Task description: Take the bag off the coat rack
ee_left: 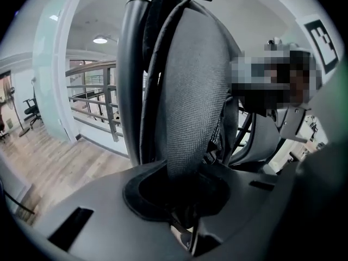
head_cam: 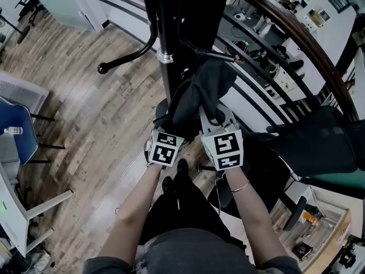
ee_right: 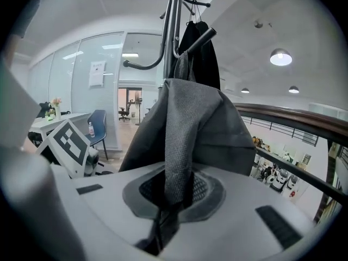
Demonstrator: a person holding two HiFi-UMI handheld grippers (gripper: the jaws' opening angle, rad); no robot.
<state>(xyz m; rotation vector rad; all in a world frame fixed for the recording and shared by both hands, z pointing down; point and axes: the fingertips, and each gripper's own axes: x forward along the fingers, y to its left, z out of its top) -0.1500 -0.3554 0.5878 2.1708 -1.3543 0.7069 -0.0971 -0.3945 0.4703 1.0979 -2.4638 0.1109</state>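
Wood-plank floor (head_cam: pixel 85 113), office landing by a curved railing (head_cam: pixel 296 44): a dark grey fabric bag (head_cam: pixel 205 87) hangs on the black coat rack (head_cam: pixel 177 21), while the left gripper (ee_left: pixel 185 192) and right gripper (ee_right: pixel 173 193), side by side, each pinch its cloth between closed fingers.

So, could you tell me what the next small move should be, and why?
Probably raise both grippers together, a little. The left gripper and right gripper are each shut on a fold of the grey bag, whose top appears to hang over a hook of the coat rack, so it must clear that hook before coming away.
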